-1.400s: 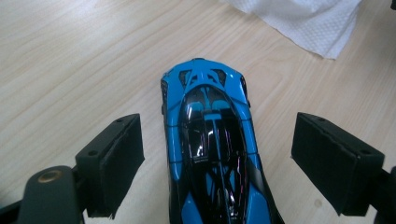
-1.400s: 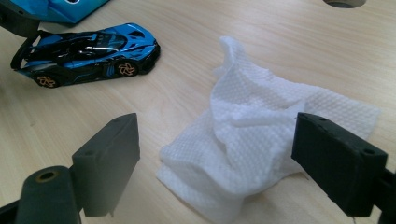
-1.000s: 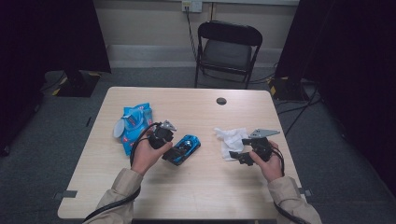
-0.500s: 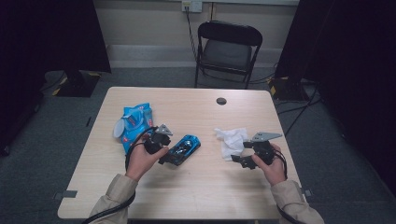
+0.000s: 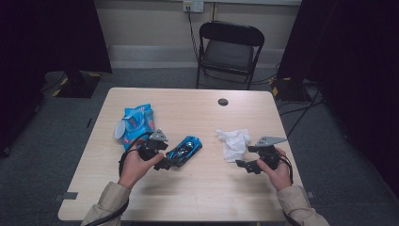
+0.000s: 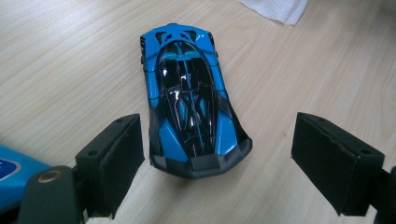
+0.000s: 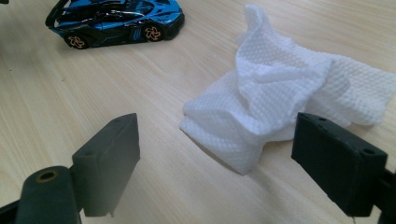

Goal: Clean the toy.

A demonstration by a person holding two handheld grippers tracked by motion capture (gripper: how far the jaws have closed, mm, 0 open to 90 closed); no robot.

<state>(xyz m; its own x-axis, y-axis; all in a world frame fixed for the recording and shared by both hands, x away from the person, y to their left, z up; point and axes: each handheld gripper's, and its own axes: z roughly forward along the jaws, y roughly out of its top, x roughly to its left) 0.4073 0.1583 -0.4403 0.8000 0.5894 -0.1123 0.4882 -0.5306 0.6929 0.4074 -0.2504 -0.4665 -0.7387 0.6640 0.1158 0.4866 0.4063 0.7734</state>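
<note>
A blue and black toy sports car (image 5: 185, 149) lies on the wooden table (image 5: 202, 193), near the middle. My left gripper (image 5: 165, 162) is open right at one end of the car (image 6: 189, 100); its jaws stand wide on either side of that end without touching it. A crumpled white wipe (image 5: 234, 142) lies to the right of the car. My right gripper (image 5: 243, 165) is open just in front of the wipe (image 7: 275, 98), with nothing between its jaws. The car (image 7: 116, 21) shows side-on at the top left of the right gripper view.
A blue wipes packet (image 5: 135, 122) lies left of the car, behind my left hand. A small black round cap (image 5: 223, 101) sits at the table's far edge. A black folding chair (image 5: 228, 52) stands beyond the table.
My left gripper has slid back toward the near end of the car. My right gripper has drifted slightly toward the table's front edge. The car and the wipe have not moved.
</note>
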